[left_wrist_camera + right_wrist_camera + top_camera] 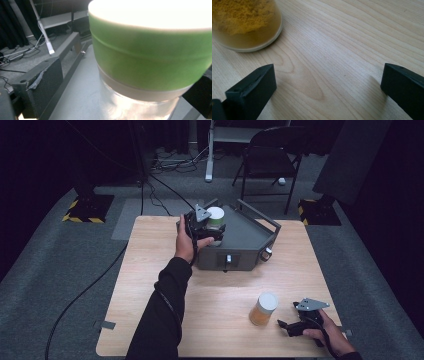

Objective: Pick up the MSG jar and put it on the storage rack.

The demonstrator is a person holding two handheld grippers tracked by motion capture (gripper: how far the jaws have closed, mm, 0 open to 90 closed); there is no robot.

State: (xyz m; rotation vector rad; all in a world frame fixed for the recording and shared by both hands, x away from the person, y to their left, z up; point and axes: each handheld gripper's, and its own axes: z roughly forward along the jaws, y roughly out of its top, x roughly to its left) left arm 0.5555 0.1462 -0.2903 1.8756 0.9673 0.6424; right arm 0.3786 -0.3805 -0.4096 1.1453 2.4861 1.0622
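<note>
A clear jar with a white lid and a green band stands in the left back corner of a grey metal tray. My left gripper reaches around it from the left. In the left gripper view the jar sits between the jaws, and the left pad stands clear of the glass, so this gripper is open. A second jar of orange powder stands on the table at the front right. My right gripper rests just right of it, open, with the orange jar ahead to its left.
The wooden table carries the tray at its back middle. The tray has raised rails and a front latch. A folding chair, cables and striped stand bases lie on the floor beyond the table.
</note>
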